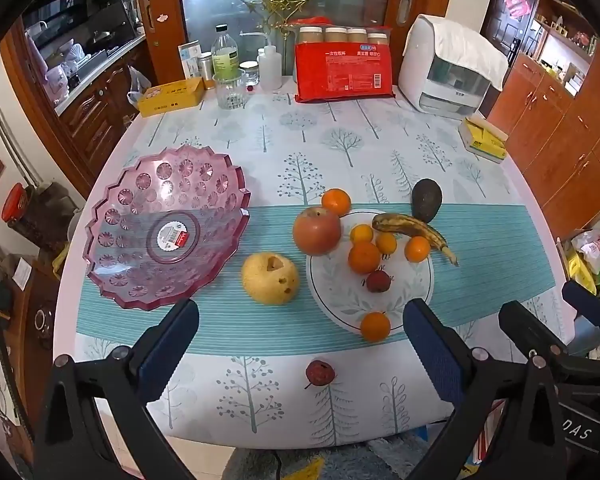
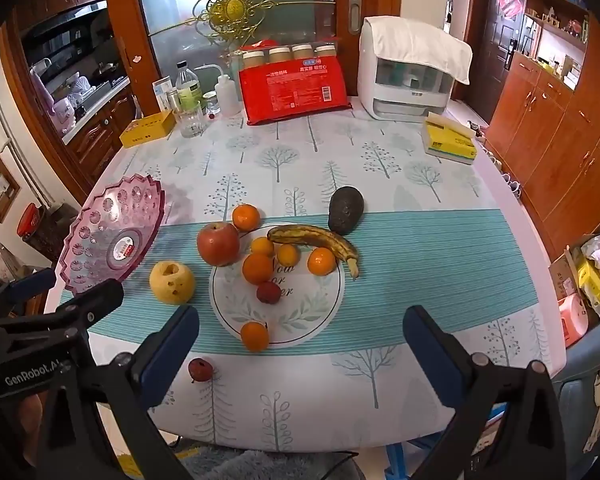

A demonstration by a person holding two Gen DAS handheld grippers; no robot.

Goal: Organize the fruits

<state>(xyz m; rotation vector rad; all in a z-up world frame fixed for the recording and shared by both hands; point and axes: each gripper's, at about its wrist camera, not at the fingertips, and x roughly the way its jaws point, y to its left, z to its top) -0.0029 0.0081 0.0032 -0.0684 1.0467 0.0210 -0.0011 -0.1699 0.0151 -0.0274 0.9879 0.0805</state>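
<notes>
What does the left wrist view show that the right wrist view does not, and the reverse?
Only the left wrist view: the letters DAS on the body of the right tool. Only the right wrist view: the label GenRobot.AI on the body of the left tool, and a pink packet beside the table. Both: both tools open, the pink bowl holding no fruit, the plate with small oranges, the apple, pear, banana and avocado.

Left of the left gripper (image 1: 300, 344), the pink bowl (image 1: 168, 224) is glossy, see-through faceted plastic. Ahead lies a smooth printed cloth over the counter (image 1: 340, 152). The white plate (image 1: 412, 292) looks glazed. The avocado (image 1: 427, 199) is matt and rough; the apple (image 1: 317, 230) shines.
</notes>
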